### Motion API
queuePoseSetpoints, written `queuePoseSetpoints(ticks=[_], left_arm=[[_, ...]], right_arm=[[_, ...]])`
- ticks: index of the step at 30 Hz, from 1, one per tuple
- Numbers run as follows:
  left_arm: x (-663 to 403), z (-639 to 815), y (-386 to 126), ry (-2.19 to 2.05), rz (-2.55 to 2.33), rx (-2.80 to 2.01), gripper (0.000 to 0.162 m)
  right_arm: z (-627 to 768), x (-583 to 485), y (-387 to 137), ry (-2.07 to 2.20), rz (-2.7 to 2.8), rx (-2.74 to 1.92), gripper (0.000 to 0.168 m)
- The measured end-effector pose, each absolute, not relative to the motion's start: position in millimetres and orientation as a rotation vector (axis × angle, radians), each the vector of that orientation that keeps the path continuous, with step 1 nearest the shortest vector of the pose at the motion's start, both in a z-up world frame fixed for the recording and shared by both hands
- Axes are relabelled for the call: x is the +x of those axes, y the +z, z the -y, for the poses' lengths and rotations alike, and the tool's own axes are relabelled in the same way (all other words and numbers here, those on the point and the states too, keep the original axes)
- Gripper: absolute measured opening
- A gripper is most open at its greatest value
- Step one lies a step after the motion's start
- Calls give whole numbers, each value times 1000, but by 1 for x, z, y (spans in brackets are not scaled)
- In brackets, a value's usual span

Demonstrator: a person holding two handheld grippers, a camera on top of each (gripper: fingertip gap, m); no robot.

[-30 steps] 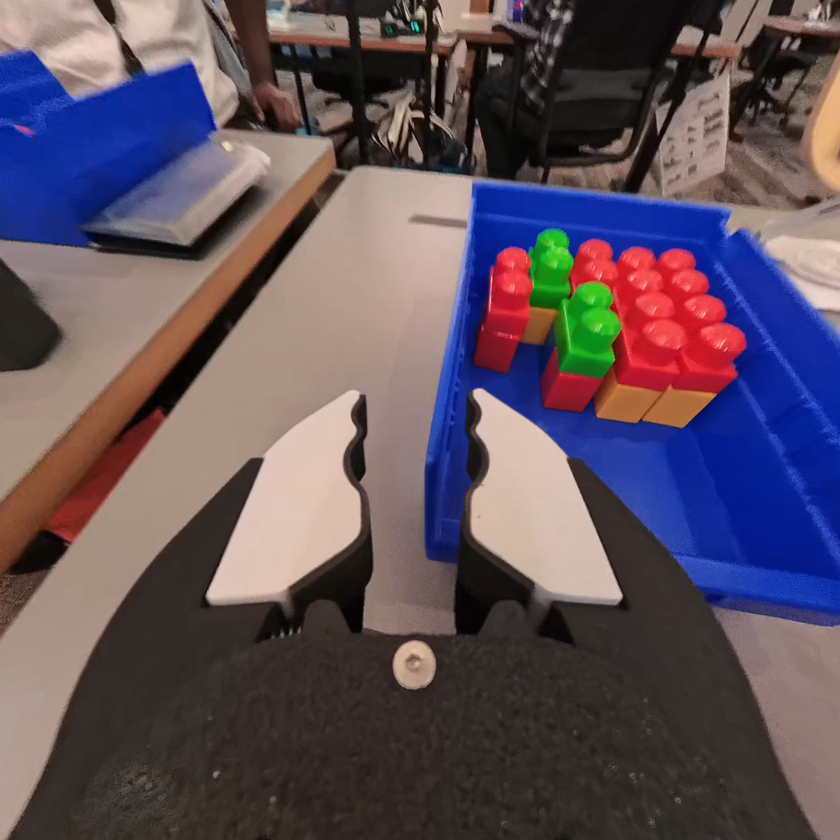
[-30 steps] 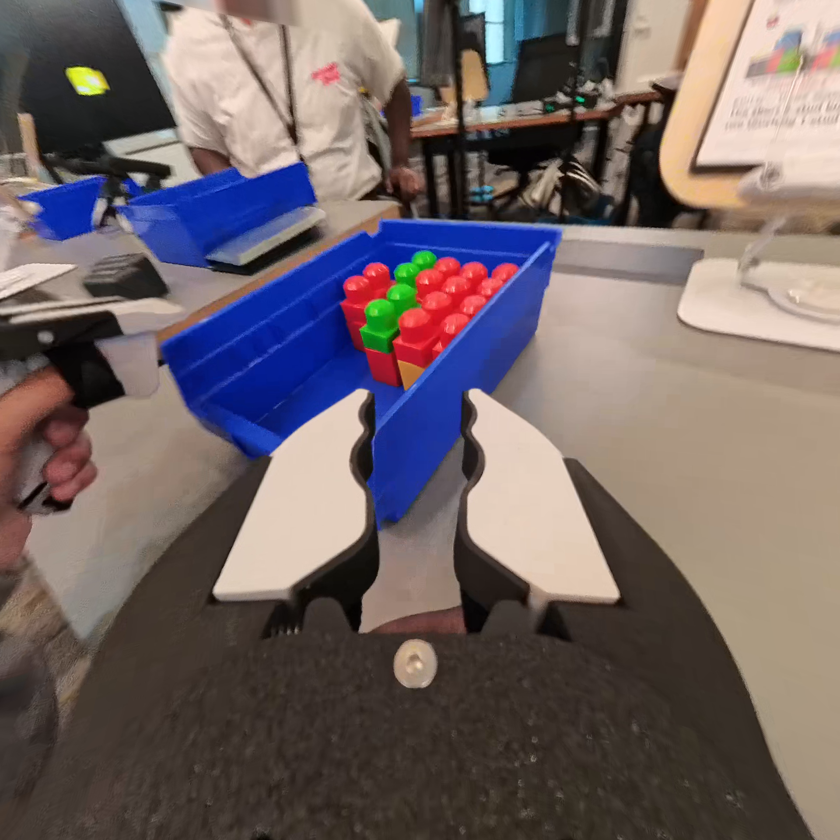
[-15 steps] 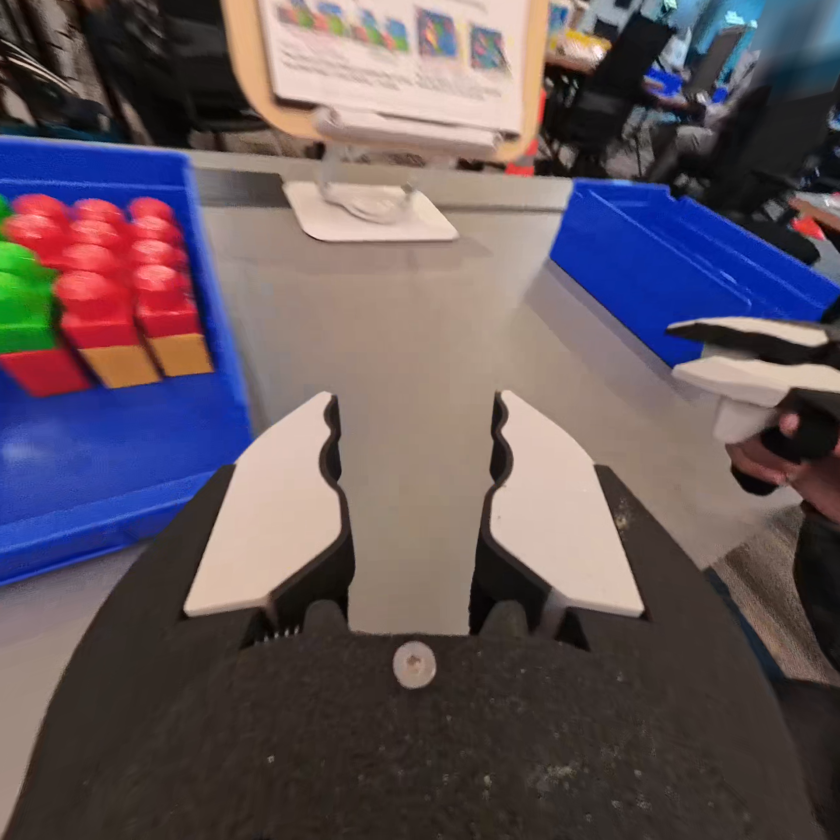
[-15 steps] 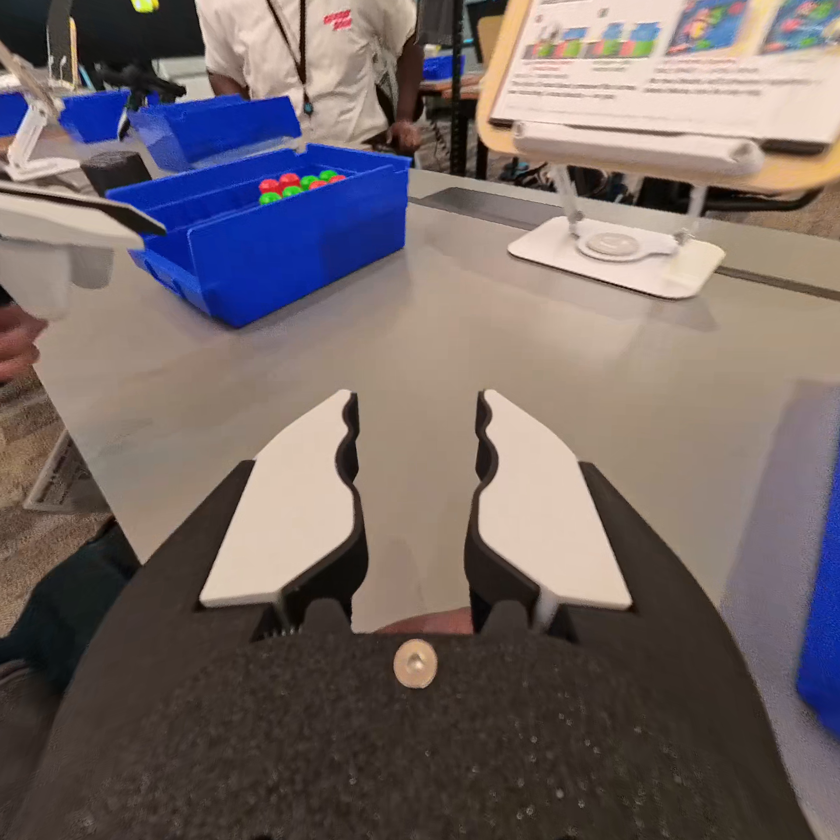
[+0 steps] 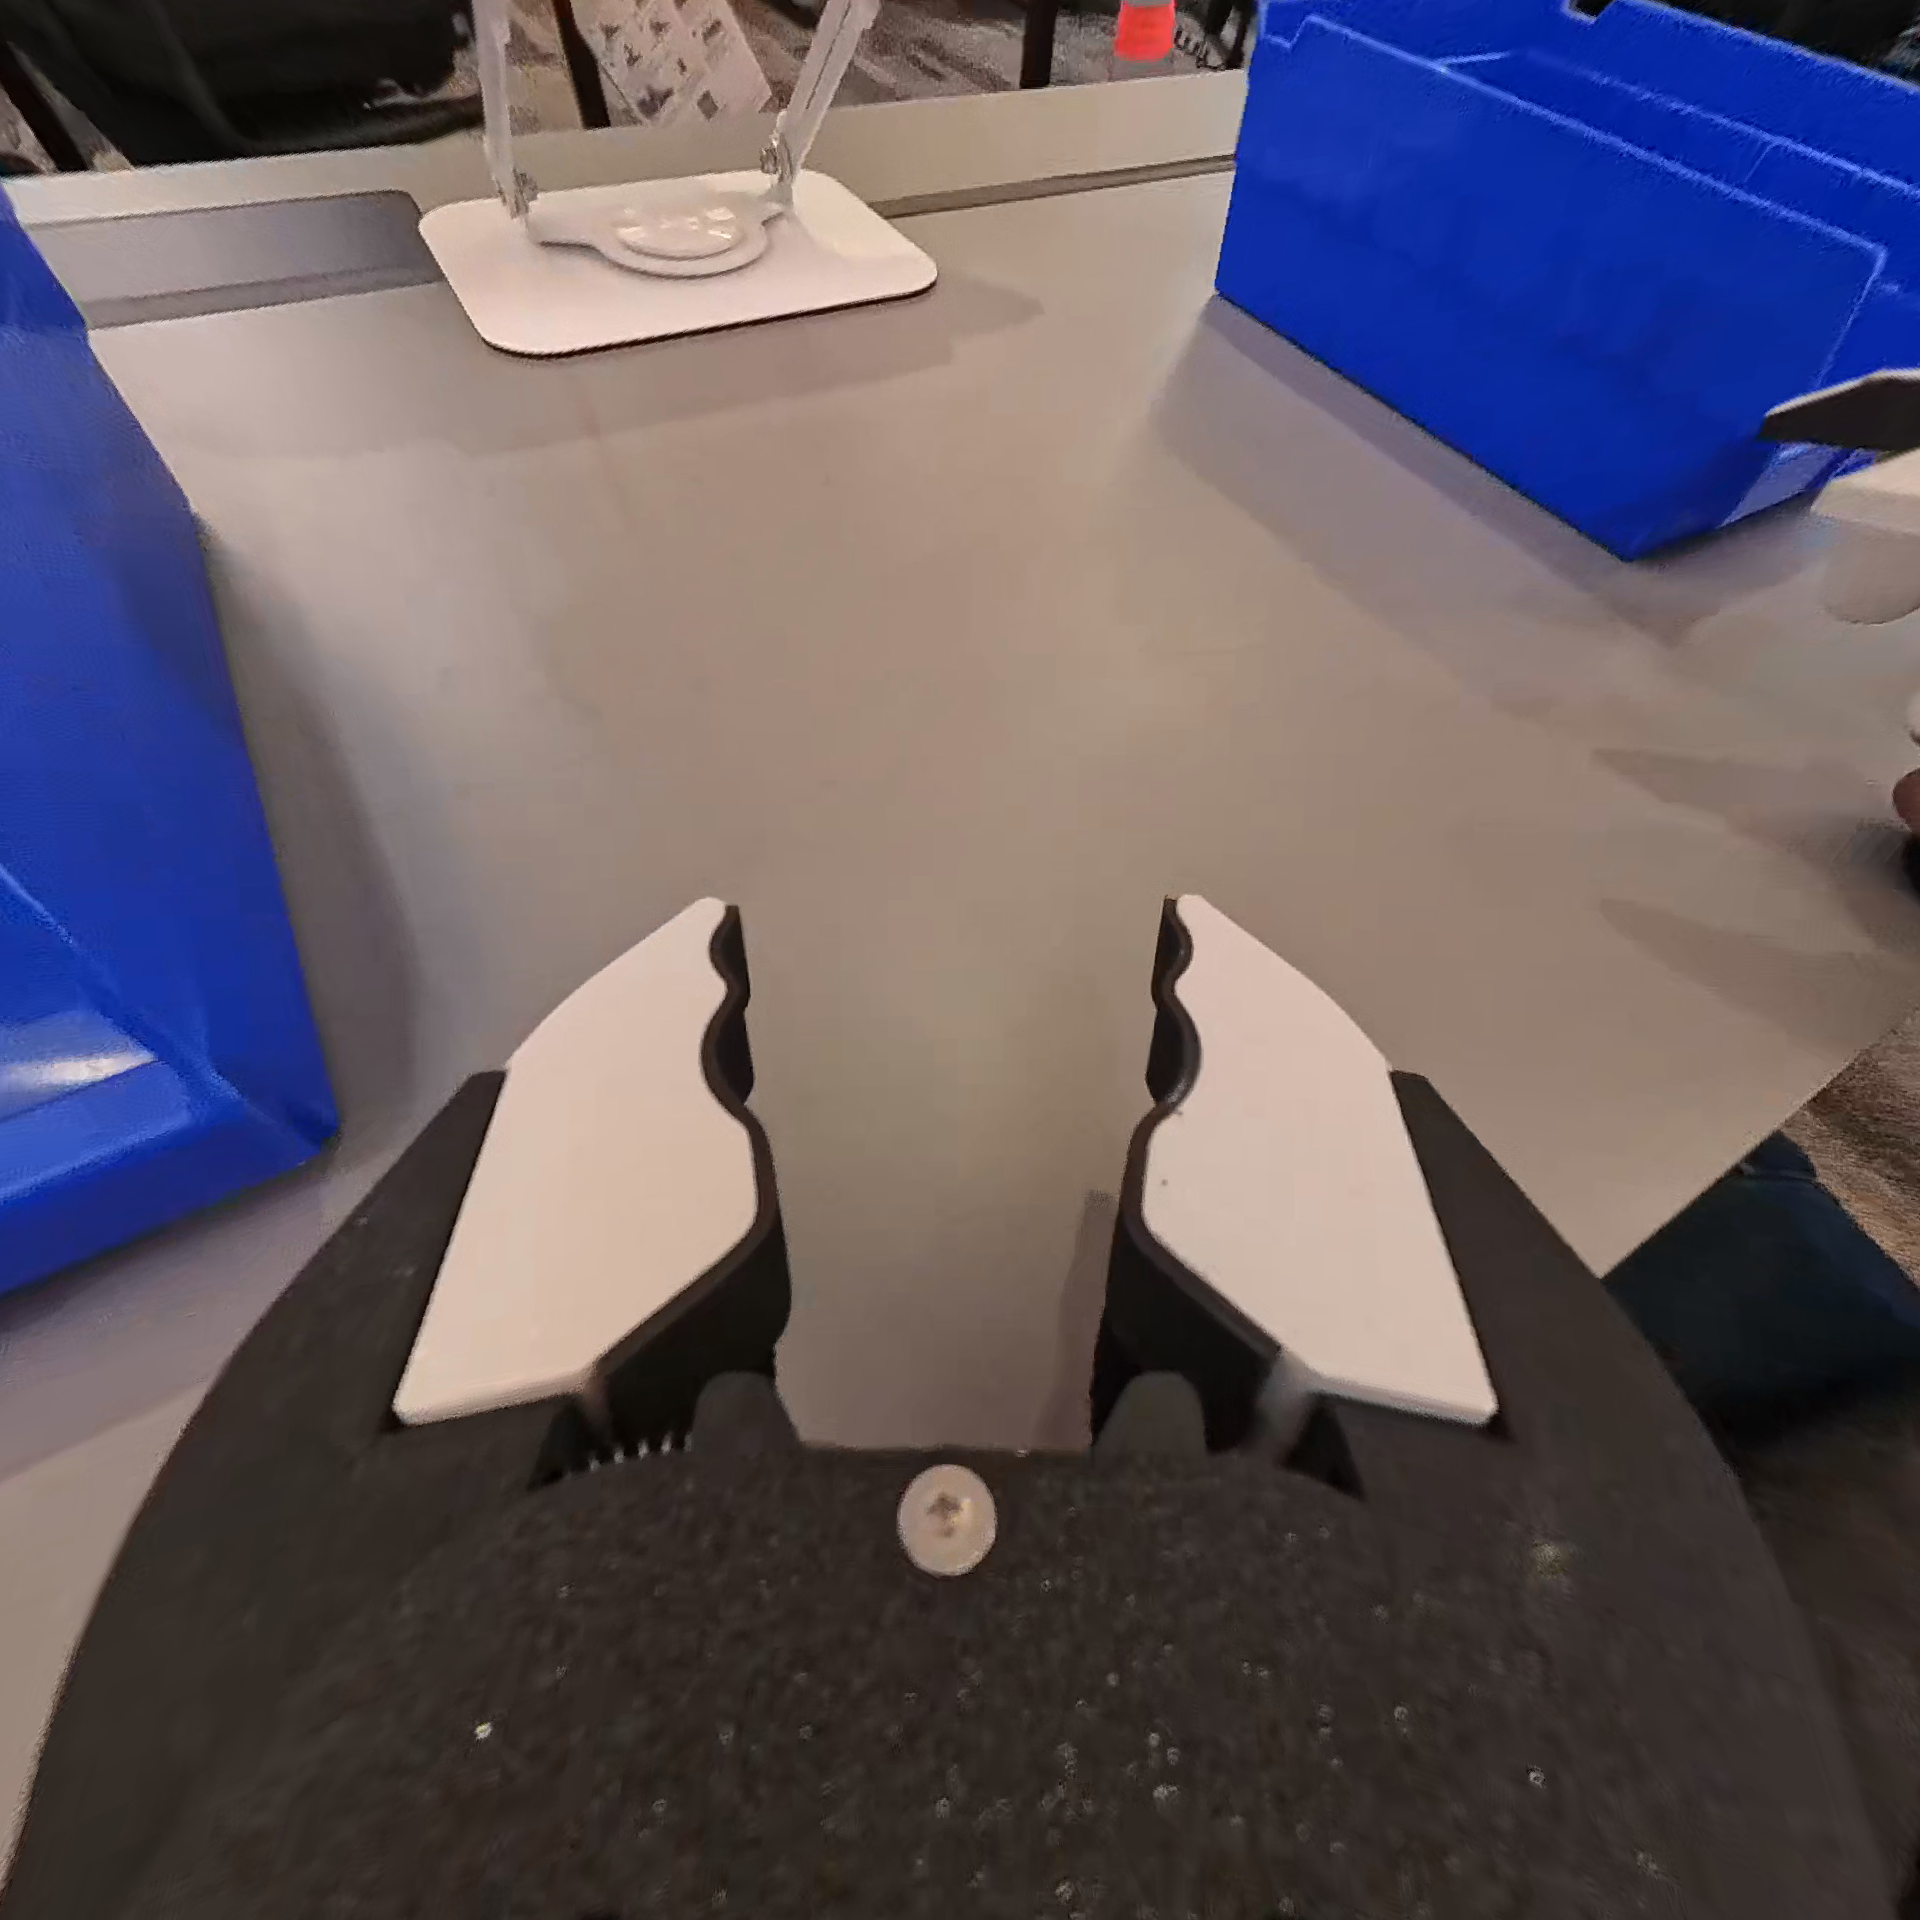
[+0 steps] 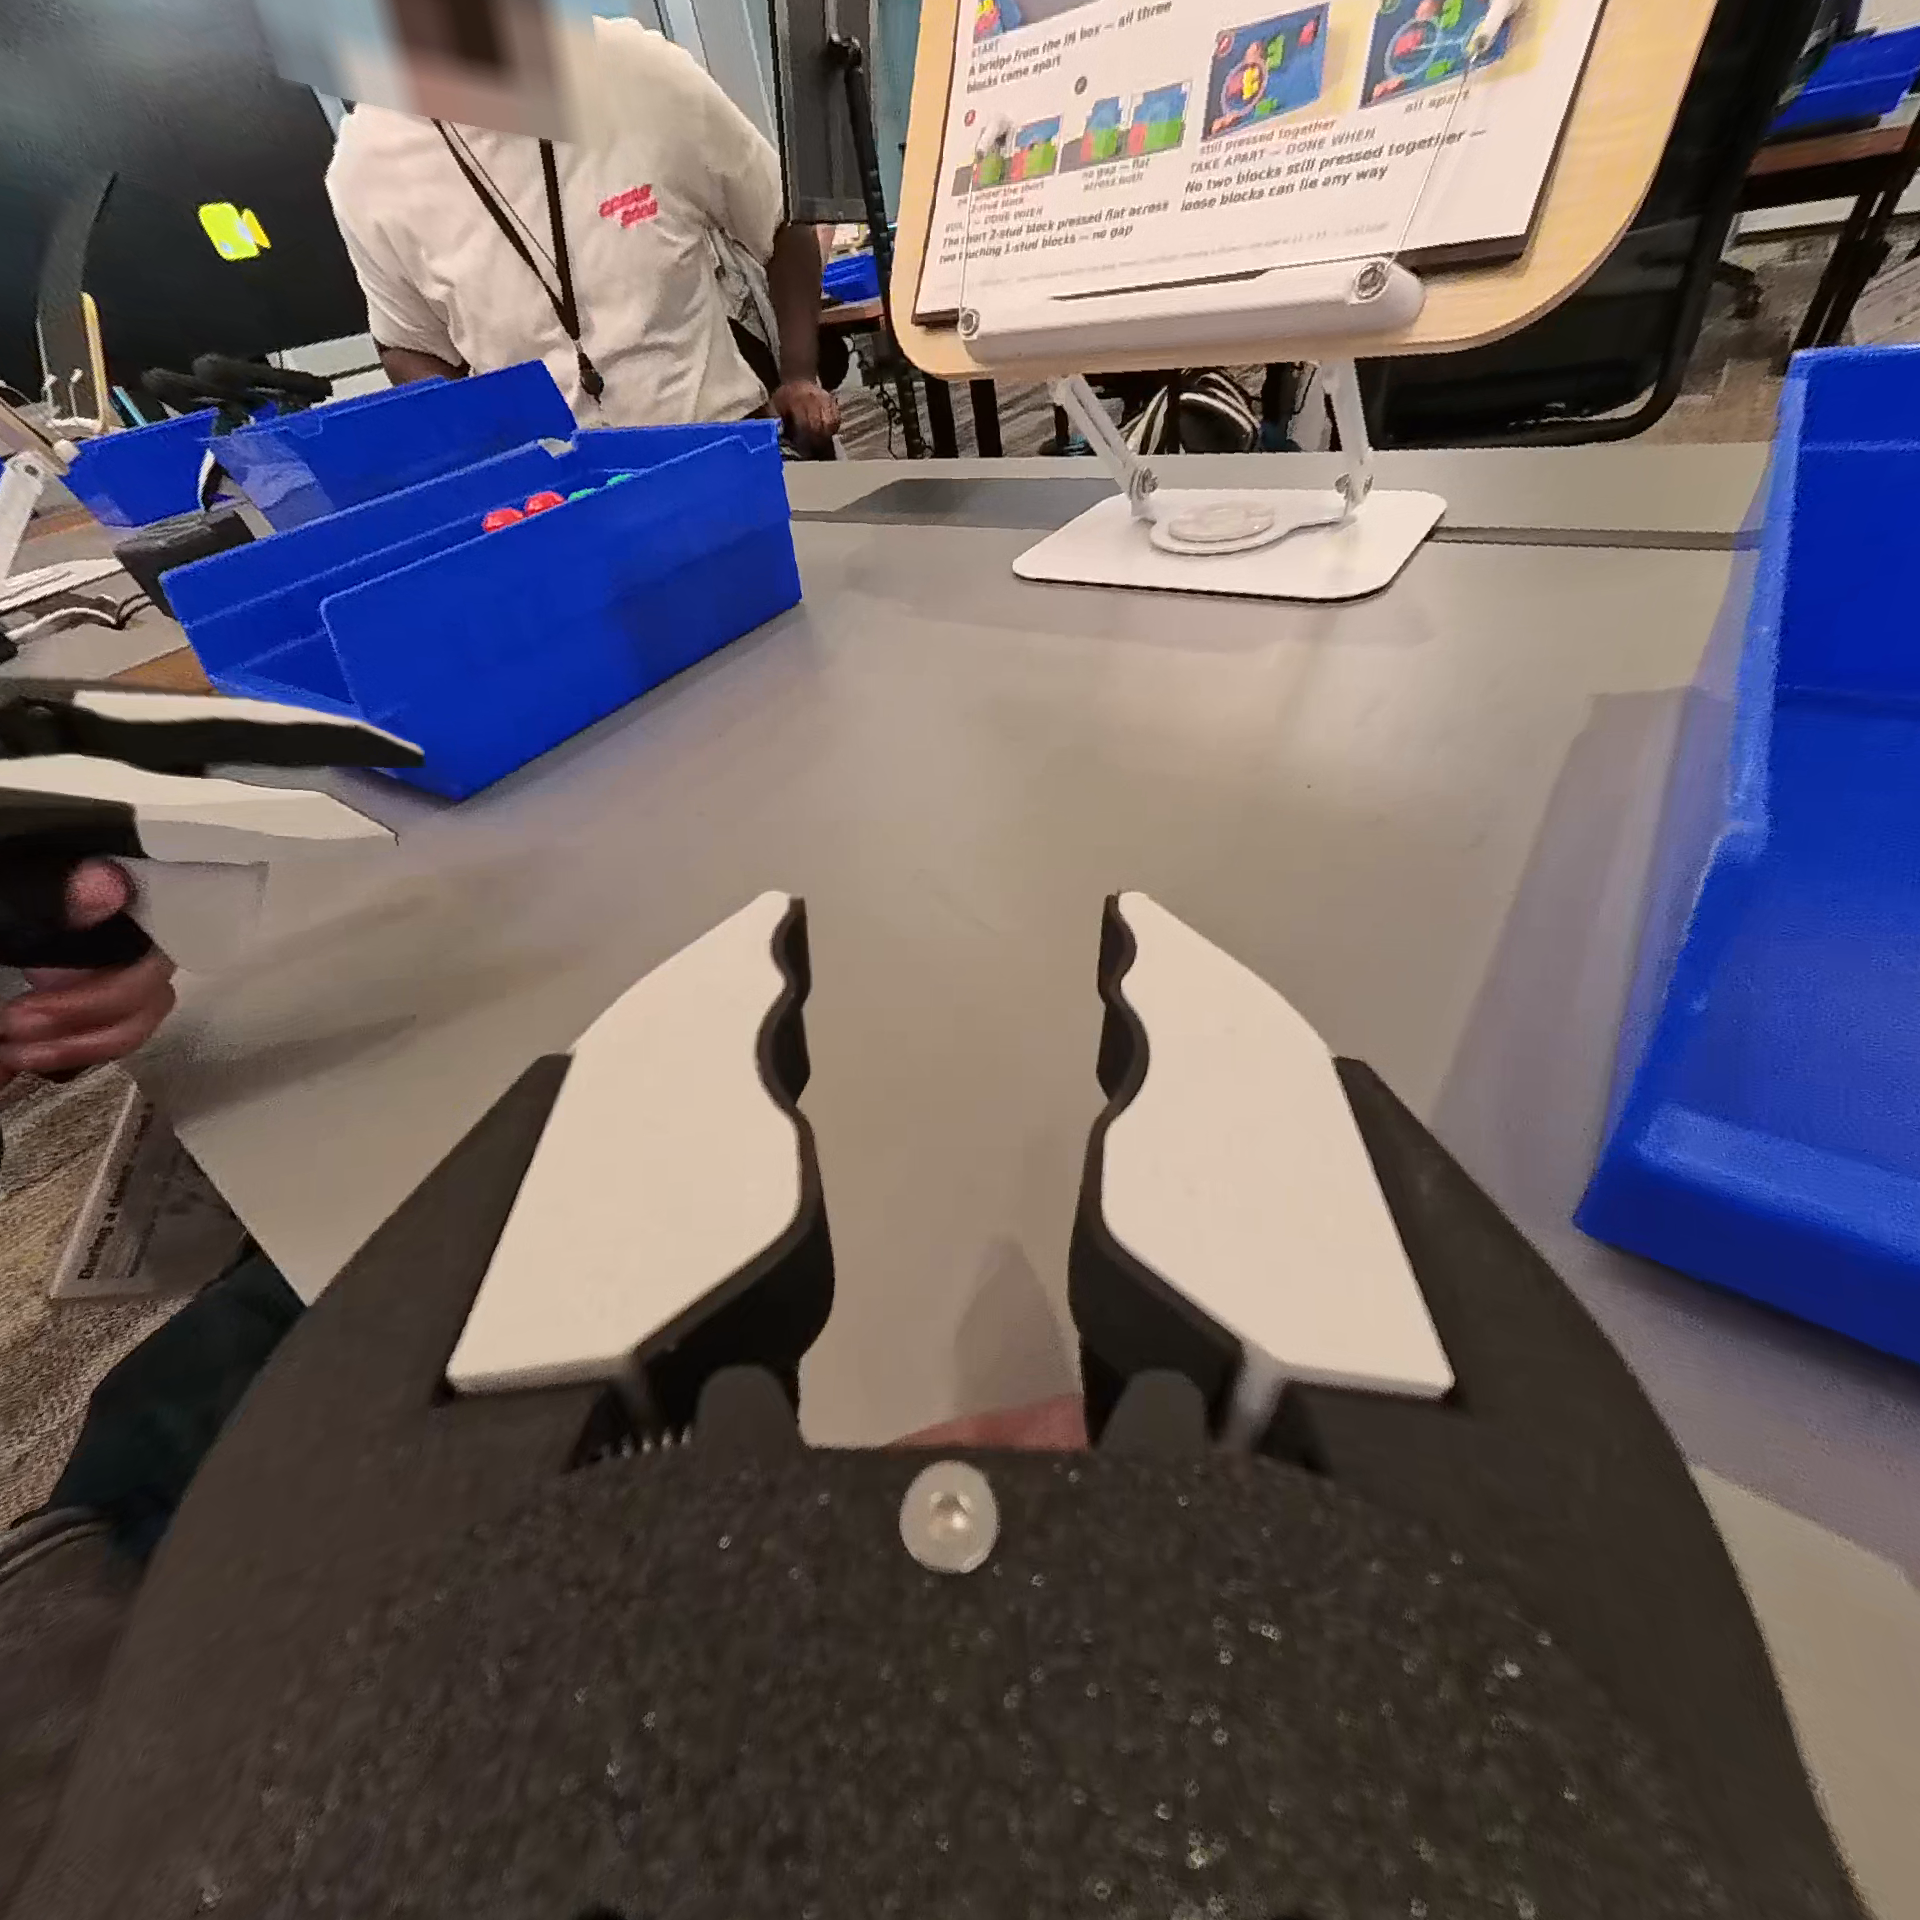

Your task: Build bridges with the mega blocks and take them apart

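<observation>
The grey table fills the middle of both views. In the right wrist view a blue bin is set on it at ten o'clock, and a second blue bin is cut off by the frame edge at three o'clock. The same two bins are seen in the left wrist view, one at nine o'clock and one at two o'clock. A white stand with an instruction board is placed at the far edge, at twelve to one o'clock.

The left gripper is held above bare table, its jaws spread wide with nothing between them. The right gripper is likewise held over bare table, its jaws parted and empty.

The blocks are kept inside the ten o'clock bin, only red and green tops being seen above its wall, well apart from both grippers.
</observation>
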State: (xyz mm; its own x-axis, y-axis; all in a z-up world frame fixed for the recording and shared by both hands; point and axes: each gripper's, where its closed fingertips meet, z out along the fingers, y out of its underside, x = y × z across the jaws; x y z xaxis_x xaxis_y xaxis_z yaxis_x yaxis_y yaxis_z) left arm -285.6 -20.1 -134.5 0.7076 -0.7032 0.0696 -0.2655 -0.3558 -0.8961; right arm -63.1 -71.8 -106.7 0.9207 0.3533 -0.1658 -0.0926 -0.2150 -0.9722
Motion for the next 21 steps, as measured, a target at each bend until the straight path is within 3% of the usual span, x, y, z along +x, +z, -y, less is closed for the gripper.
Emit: queuePoseSetpoints(ticks=[12, 17, 21], left_arm=[[-313, 8, -126, -555, -646, -1953, 67], [-383, -38, -74, -336, -512, -1986, 61], [-438, -107, -81, -186, -529, -2193, 56]], right_arm=[[68, -65, -115, 444, 198, -1806, 49], [69, -65, -114, 439, 203, -1797, 47], [69, -67, -114, 448, 223, -1794, 46]])
